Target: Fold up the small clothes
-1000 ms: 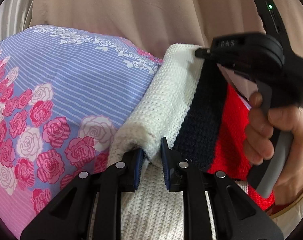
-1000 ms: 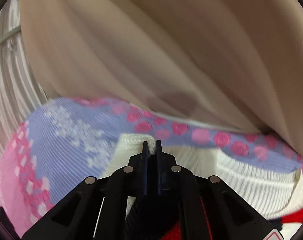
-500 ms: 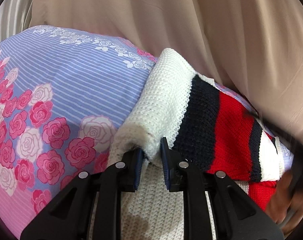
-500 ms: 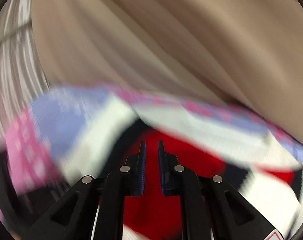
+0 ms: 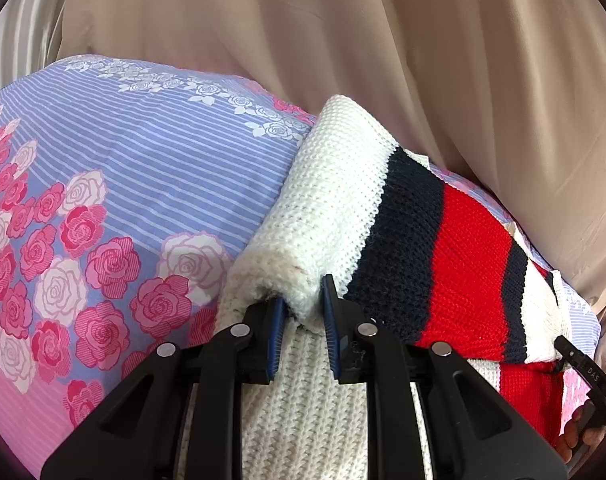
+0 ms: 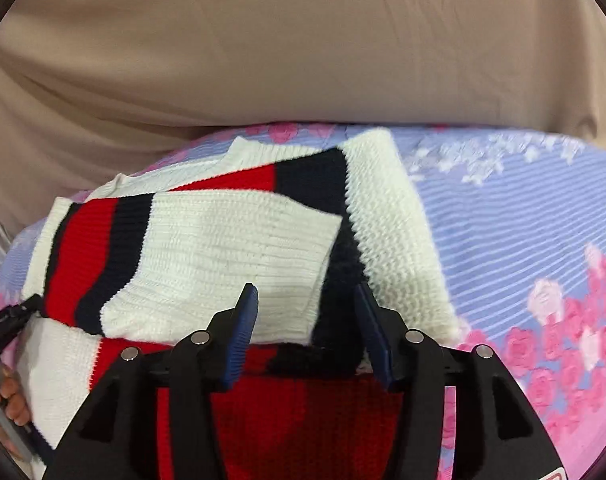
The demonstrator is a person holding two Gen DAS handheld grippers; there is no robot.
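A knitted sweater (image 5: 403,240) in white, navy and red stripes lies folded on the bed. My left gripper (image 5: 301,314) is shut on a thick white fold at its near edge. In the right wrist view the same sweater (image 6: 223,248) shows a white sleeve folded across it. My right gripper (image 6: 306,304) hovers at the sweater's near edge with its jaws opening. The sleeve's cuff and some dark knit lie between the fingertips, and neither pad presses on them. Part of the right gripper's body (image 5: 583,368) shows at the right edge of the left wrist view.
The bed sheet (image 5: 143,184) is lilac-striped with pink and white roses, also seen as sheet (image 6: 523,240) beside the sweater. A beige curtain (image 6: 303,52) hangs close behind the bed. A hand (image 6: 9,400) on a black handle shows at the left edge.
The right gripper let go of the dark knit, swung from above the sweater to its side, and its jaws spread apart. The left gripper kept its hold and place.
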